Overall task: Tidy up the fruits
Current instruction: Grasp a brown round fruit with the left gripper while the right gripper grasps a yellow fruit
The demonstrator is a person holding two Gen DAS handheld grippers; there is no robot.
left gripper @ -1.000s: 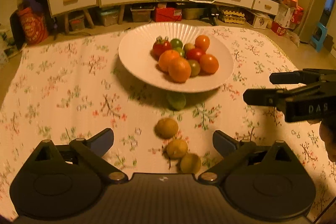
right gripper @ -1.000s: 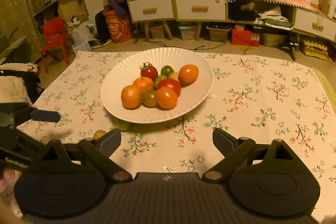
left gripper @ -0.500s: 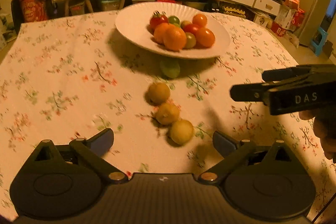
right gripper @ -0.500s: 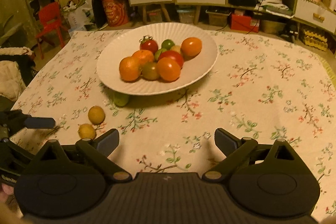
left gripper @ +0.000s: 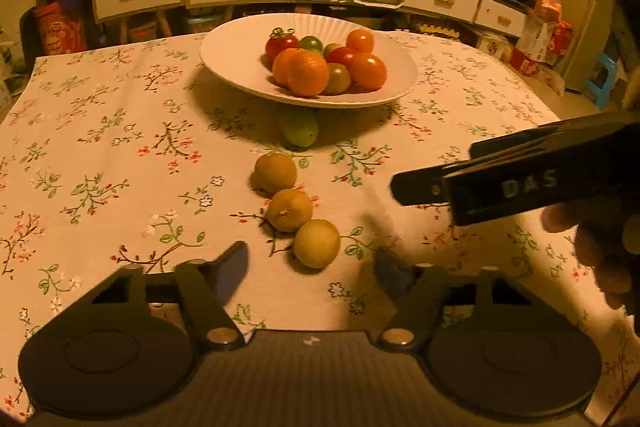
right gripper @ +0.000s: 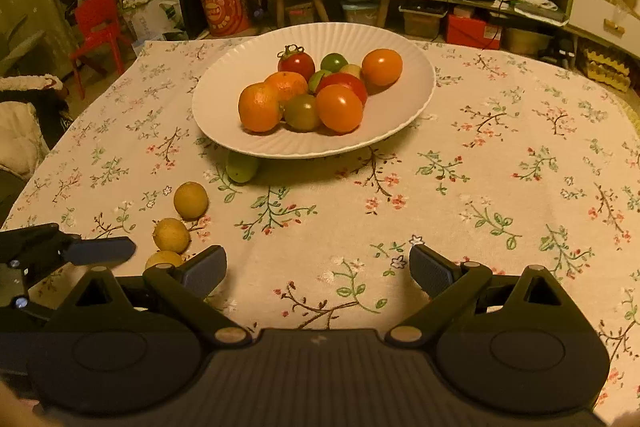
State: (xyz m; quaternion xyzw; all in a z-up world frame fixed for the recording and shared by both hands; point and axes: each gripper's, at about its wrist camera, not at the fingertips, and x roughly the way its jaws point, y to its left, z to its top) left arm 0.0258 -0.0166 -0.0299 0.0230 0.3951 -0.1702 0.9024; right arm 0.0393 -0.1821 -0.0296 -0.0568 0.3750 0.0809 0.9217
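1. The left tongs hung low over the bench, covered with a flowered cloth, and pointed down at a slant. Their jaws had just been closing, but they stood apart, with the nearest small round yellow fruit between the two pads and not yet pressed.
2. This fruit lay straight ahead of the left tongs, just beside a second yellow fruit. A third one and a small green fruit followed in a row towards the wide white ribbed plate. The left hand was clearly the nearer one.
3. The fruit was almost a ball, so I judged that no long axis mattered; the close neighbour was the real risk for the far pad.
4. The right tongs were wide apart and empty, over bare cloth, well apart from the yellow fruits.
5. On the plate lay a heap of smooth glossy tomatoes, red, orange and green, and dull-skinned mandarins. The yellow skins looked matt and slightly rough.
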